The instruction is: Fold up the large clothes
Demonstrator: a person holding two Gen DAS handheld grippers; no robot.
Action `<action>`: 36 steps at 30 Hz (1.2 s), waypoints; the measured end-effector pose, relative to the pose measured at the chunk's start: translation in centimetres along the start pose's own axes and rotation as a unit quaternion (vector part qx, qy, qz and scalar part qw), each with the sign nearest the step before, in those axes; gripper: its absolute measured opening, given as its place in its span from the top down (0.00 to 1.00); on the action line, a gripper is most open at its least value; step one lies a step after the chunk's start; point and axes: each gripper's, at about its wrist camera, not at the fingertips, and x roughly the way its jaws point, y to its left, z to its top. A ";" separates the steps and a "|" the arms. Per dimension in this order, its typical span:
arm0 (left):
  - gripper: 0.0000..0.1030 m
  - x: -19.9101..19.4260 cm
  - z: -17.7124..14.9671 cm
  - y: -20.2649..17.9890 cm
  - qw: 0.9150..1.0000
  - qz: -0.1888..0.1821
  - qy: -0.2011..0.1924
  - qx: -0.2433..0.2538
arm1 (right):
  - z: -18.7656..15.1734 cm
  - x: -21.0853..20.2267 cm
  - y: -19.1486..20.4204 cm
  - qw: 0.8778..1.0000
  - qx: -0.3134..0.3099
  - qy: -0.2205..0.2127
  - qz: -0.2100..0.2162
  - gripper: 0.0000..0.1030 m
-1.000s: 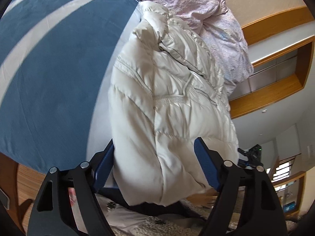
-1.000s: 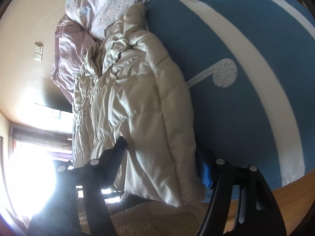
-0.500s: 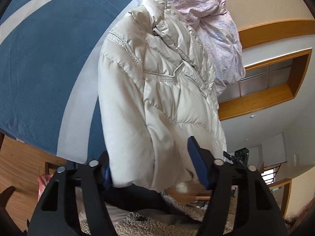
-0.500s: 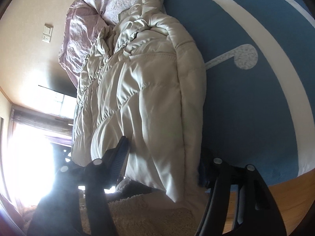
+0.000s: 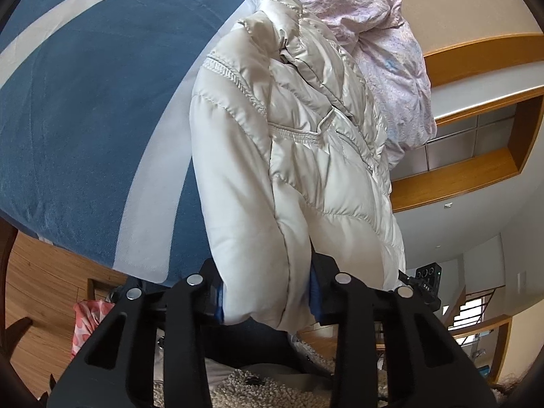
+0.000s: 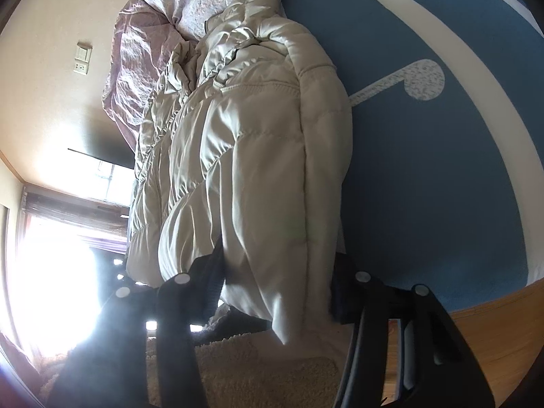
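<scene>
While the jaws of both grippers stood wide a second before, with the jacket's hem lying loose between them, they had since narrowed onto the fabric and were closing at this moment. In the left wrist view the jacket had also slid toward the frame centre, and more of the wooden floor (image 5: 40, 292) showed at lower left than earlier.

The cream puffer jacket (image 5: 289, 156) lay lengthwise on a blue bed cover (image 5: 85, 119) with pale stripes, collar toward a crumpled pink quilt (image 5: 384, 34) at the far end, hem hanging over the near edge of the bed. A white note-shaped motif (image 6: 421, 80) was printed on the cover just beside the jacket in the right wrist view. A small black device (image 5: 426, 280) at the right of the left view bore markings too small to read; no other writing was legible.

Left gripper (image 5: 265, 292): jaws partly closed and closing, the blue pads (image 5: 314, 292) pressing on both sides of a thick bunch of the hem, which bulged between them. Right gripper (image 6: 277, 282): jaws partly closed and closing on the other corner of the hem; the left finger dug into the padding, while the right finger lay against the jacket's side edge. Both thus grasped the jacket. A beige shaggy rug (image 6: 258, 374) lay below.
</scene>
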 end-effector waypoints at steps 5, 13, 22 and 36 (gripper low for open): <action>0.77 -0.2 -0.1 -0.2 1.000 0.013 -0.014 0.004 | -0.3 -1.0 1.7 0.999 -0.014 -0.037 0.000 0.85; 0.88 -3.9 1.0 -1.2 0.995 -0.036 -0.089 0.007 | -0.5 -4.4 5.2 0.990 -0.047 -0.133 0.028 0.88; 0.88 -6.4 2.6 -3.1 0.989 -0.071 -0.131 0.021 | 0.2 -6.7 6.9 0.974 -0.052 -0.207 0.071 0.88; 0.88 -6.6 11.4 -11.6 0.972 -0.073 -0.201 0.097 | 6.4 -8.2 12.2 0.939 -0.080 -0.324 0.079 0.88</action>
